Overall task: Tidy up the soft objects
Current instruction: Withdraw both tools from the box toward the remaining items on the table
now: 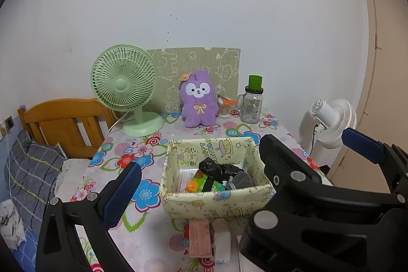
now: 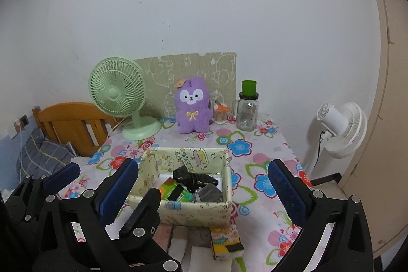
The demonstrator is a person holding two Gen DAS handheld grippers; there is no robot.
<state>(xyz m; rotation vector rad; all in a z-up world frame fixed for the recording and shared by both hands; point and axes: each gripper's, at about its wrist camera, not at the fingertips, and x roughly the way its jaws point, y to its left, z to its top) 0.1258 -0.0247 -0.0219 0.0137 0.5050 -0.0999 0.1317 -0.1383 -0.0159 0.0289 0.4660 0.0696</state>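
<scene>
Both claws hang wide and empty, left claw [image 1: 201,177] and right claw [image 2: 204,185], framing the fabric box [image 2: 224,213] mid-frame on the counter [image 2: 257,159].

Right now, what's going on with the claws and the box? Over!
Both grippers open, empty: left, right. Box between them, black bundle inside. Sponges near front. Nothing blocking.

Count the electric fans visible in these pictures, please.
2. A pale green plastic desk fan stands on the table's back left; a white pedestal fan stands on the floor, right of the table.
</scene>
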